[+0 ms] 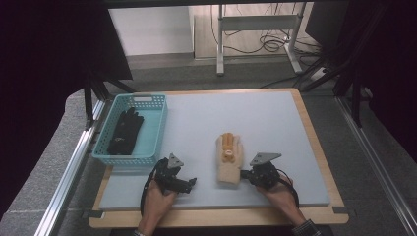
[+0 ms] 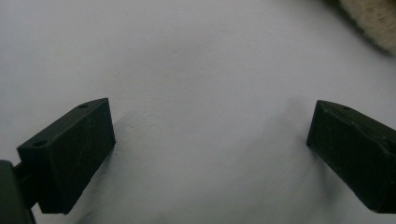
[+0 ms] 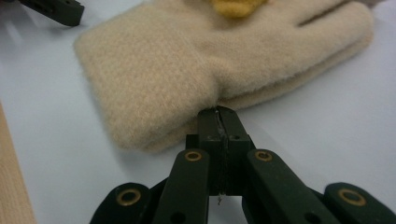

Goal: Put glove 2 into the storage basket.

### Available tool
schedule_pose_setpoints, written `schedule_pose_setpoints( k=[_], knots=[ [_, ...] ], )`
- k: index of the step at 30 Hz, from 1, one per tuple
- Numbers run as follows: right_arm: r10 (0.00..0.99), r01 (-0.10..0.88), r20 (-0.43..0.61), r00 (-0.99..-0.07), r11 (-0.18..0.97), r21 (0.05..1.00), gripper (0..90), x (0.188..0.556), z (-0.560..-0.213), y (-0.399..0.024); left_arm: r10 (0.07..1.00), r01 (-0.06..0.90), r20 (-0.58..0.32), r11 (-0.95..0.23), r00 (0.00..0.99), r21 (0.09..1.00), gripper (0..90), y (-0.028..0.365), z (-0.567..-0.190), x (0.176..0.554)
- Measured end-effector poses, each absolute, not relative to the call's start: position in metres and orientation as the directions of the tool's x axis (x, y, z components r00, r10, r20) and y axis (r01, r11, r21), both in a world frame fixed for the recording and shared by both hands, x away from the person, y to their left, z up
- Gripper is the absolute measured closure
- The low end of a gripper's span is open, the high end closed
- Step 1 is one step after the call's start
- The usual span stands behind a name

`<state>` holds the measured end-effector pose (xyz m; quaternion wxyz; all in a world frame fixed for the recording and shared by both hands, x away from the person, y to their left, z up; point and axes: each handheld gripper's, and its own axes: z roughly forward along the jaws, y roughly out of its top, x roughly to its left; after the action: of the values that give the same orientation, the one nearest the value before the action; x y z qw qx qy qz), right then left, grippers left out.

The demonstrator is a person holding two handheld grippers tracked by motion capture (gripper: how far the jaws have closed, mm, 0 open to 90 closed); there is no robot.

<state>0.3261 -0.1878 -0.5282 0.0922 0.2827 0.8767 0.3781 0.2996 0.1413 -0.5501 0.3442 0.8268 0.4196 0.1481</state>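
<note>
Right hand-held gripper [image 3: 219, 116] clamped on beige glove [image 3: 177, 79].

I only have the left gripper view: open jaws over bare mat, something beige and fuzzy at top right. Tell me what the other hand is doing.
Observer: The right tool is shut, pinching the edge of a beige glove near its cuff.
Operator: Describe that glove's top.
Observer: Something yellow-orange lies on its finger end.
Operator: Report what else is on the table.
Observer: A black glove lies in a blue basket on the left, beyond the left tool.
</note>
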Motion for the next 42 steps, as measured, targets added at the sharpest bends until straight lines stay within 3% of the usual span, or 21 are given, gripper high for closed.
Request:
schedule_pose_setpoints(
  k=[32, 42],
  knots=[
    [0.516, 0.371, 0.036, -0.856, 0.564, 0.737, 86.1, 0.338, -0.536, -0.113, 0.796, 0.592, -0.045, -0.409, 0.603, 0.694, 1.2, 0.141, -0.55, 0.3],
    [0.521, 0.366, 0.025, -0.853, 0.563, 0.741, 76.2, 0.333, -0.53, -0.123, 0.798, 0.593, -0.048, -0.404, 0.6, 0.696, 1.3, 0.141, -0.55, 0.3]
  ],
)
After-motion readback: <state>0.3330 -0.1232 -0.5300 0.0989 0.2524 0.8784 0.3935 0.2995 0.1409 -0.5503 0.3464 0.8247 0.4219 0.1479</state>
